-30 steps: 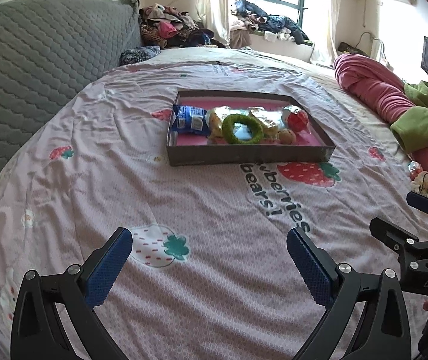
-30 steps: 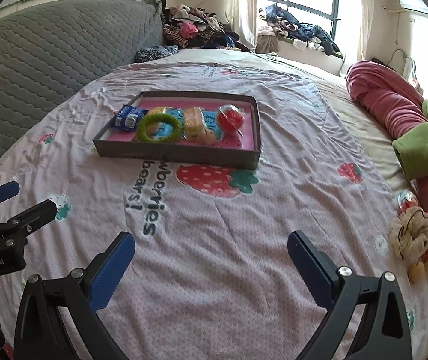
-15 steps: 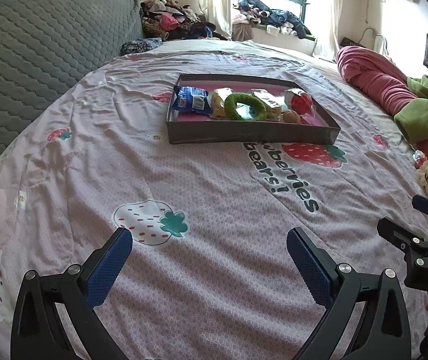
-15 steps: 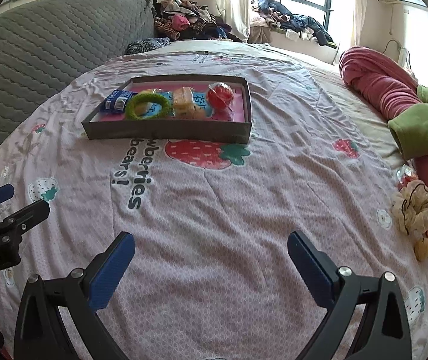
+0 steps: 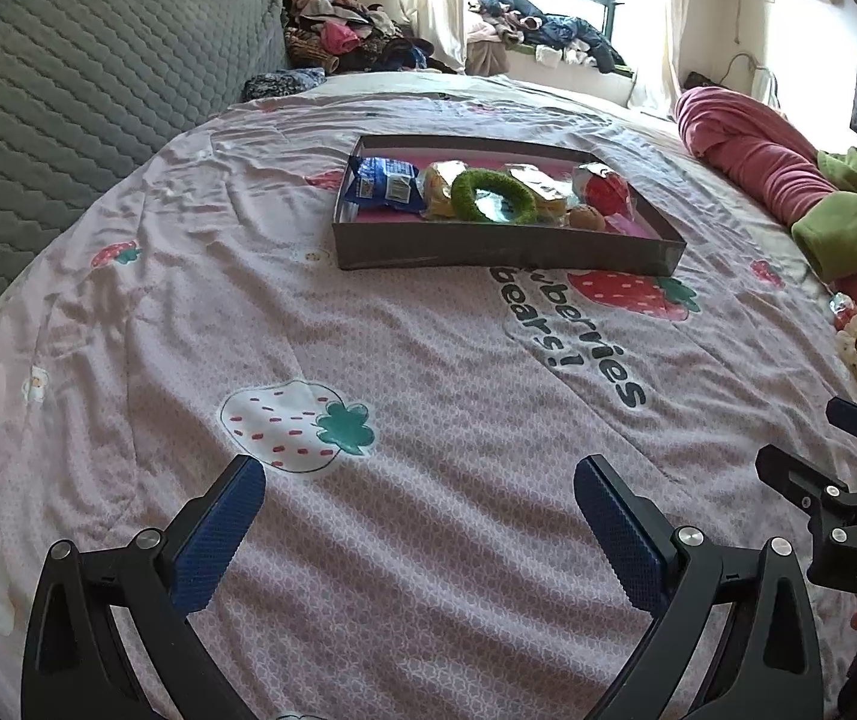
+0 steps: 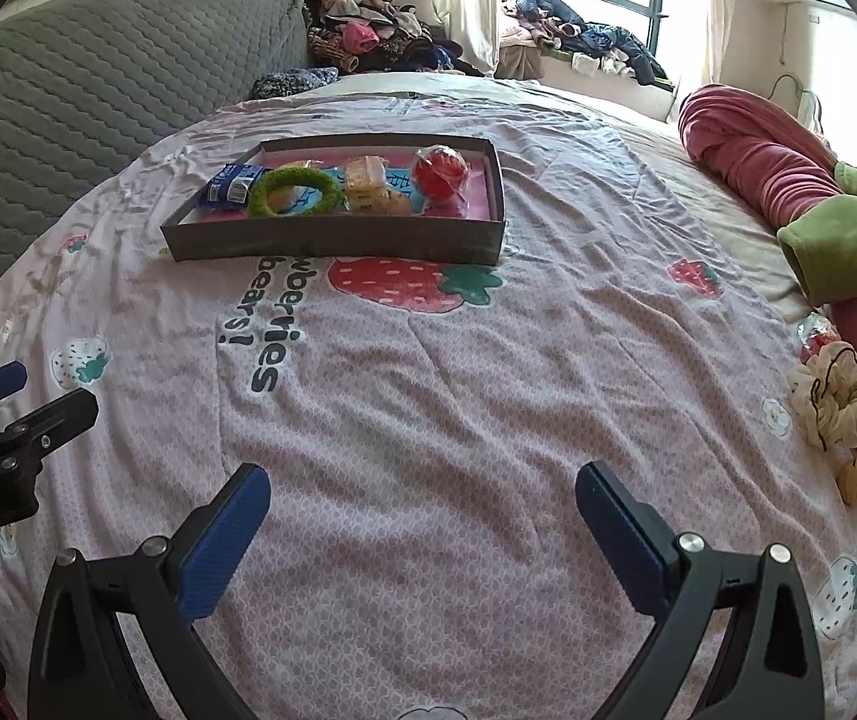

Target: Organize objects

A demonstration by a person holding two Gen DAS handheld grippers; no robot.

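Both tools, left (image 5: 419, 531) and right (image 6: 422, 531), hover wide open and empty above the bed (image 6: 428, 390), well short of the tray (image 6: 332, 240), where a ring (image 6: 295, 192), ball (image 6: 439, 171) and packets sit gathered, apparently already sorted

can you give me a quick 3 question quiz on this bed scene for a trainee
1. True or false: the green ring lies inside the shallow box.
2. Which item sits nearest the box's right end in the right wrist view? A) blue packet B) red ball C) yellow packet
3. Fill in: both the left claw and the right claw are ____ and hold nothing.

Key: 1 true; 2 B; 3 open
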